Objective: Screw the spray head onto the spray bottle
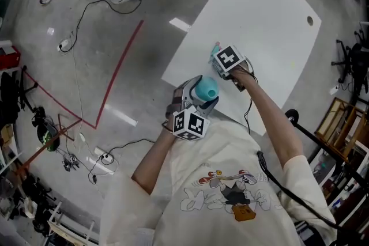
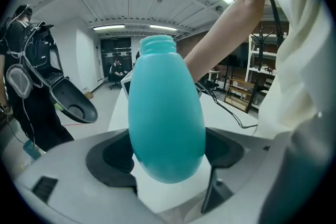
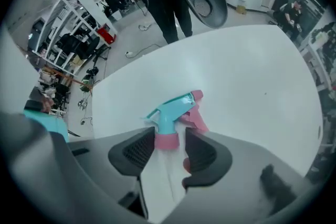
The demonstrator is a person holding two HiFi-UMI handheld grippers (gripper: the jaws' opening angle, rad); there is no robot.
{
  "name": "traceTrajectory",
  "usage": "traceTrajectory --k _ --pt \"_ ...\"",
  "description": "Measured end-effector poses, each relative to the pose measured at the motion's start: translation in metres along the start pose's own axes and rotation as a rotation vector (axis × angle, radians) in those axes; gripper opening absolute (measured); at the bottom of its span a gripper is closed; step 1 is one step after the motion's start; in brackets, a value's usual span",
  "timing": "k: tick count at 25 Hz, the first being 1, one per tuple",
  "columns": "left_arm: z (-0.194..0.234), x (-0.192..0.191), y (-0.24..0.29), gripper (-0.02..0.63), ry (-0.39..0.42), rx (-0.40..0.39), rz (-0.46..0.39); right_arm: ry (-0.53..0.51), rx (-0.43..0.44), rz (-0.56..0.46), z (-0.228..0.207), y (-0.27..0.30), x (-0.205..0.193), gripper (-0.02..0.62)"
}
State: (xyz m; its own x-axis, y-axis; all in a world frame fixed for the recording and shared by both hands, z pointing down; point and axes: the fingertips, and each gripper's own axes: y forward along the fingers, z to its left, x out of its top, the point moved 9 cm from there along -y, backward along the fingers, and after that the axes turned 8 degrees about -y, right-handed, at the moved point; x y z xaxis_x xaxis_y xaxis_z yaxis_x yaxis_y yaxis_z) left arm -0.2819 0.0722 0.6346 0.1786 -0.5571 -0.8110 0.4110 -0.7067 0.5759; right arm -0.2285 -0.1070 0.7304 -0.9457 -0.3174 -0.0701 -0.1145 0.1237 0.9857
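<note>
Cream shirt (image 1: 230,193) with a cartoon print lies lowest in the head view. Above it, left gripper (image 1: 196,98) carries the teal spray bottle (image 1: 206,88) by the near edge of a white table (image 1: 265,20). Right gripper (image 1: 222,60) points down at the tabletop just beyond. Left gripper view: jaws clamped on the bottle's rounded belly, open threaded neck pointing away. Right gripper view: jaws apart, straddling the pink collar of the spray head (image 3: 173,113), which lies on its side on the table. A gap shows at one pad.

No legible text or labels
</note>
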Motion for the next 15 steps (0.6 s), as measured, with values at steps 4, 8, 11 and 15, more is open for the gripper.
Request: traceTrajectory --k 4,8,11,15 --pt "0.016 0.014 0.008 0.407 -0.006 0.0 0.009 -0.009 -0.058 0.017 -0.014 -0.008 0.012 0.146" --pt "0.024 0.012 0.017 0.407 0.018 -0.025 0.026 0.093 -0.014 -0.214 -0.017 -0.029 0.004 0.144" --pt "0.019 0.021 0.017 0.407 0.04 -0.067 0.045 0.222 0.027 -0.492 -0.017 -0.088 -0.012 0.144" --pt "-0.003 0.066 0.033 0.407 0.051 -0.121 0.064 0.265 0.031 -0.904 -0.027 -0.209 -0.05 0.144"
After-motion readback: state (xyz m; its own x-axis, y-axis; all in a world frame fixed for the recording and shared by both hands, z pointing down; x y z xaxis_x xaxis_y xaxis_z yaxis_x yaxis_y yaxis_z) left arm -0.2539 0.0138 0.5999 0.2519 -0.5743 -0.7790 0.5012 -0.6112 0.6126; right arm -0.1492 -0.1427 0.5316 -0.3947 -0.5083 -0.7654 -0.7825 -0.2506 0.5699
